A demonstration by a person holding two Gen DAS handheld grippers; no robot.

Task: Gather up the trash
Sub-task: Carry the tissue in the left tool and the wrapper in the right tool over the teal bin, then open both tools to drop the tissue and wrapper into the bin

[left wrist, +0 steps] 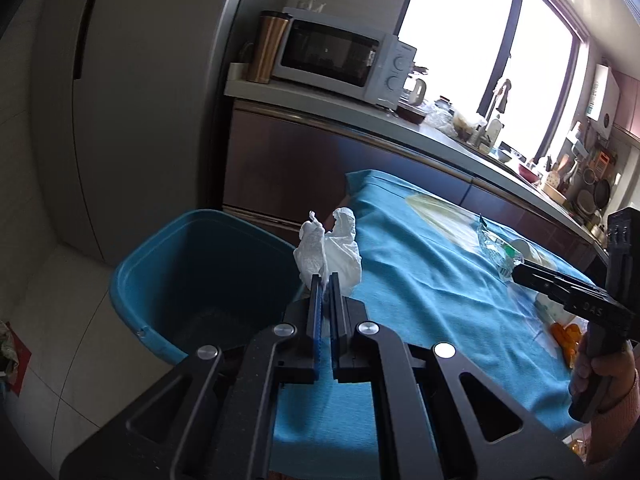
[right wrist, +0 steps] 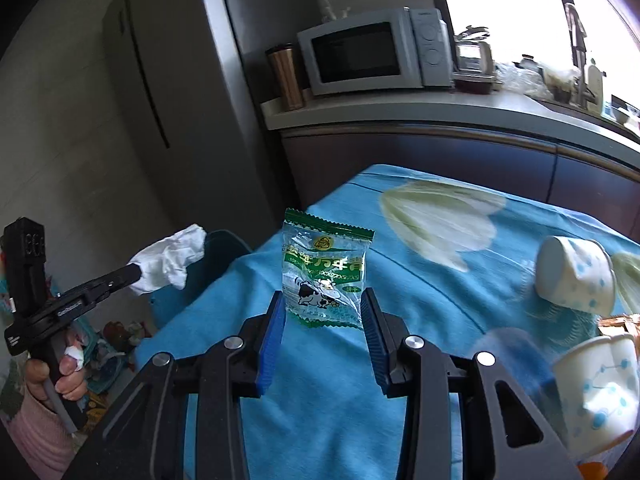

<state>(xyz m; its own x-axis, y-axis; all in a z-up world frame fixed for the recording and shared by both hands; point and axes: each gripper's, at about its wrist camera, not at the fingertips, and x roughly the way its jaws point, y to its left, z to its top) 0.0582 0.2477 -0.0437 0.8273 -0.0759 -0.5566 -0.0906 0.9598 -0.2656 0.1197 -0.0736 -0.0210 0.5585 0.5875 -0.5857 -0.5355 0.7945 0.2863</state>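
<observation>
The left gripper [left wrist: 325, 280] is clenched on a crumpled white tissue [left wrist: 330, 250], with the blue bin [left wrist: 160, 264] just beyond and below its jaws. The right gripper [right wrist: 323, 308] grips a clear snack wrapper [right wrist: 324, 272] upright between its pads. Neither is binned yet; two paper cups [right wrist: 574, 278] beside the right jaws remain on the table [right wrist: 400, 360].

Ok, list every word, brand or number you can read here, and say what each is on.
"DAS": on the side of the right gripper; nothing else there is readable.
On the snack wrapper: a green band of printed characters, not legible.
On the microwave: brand mark too small to read.
On the left gripper: white lettering, blurred.
</observation>
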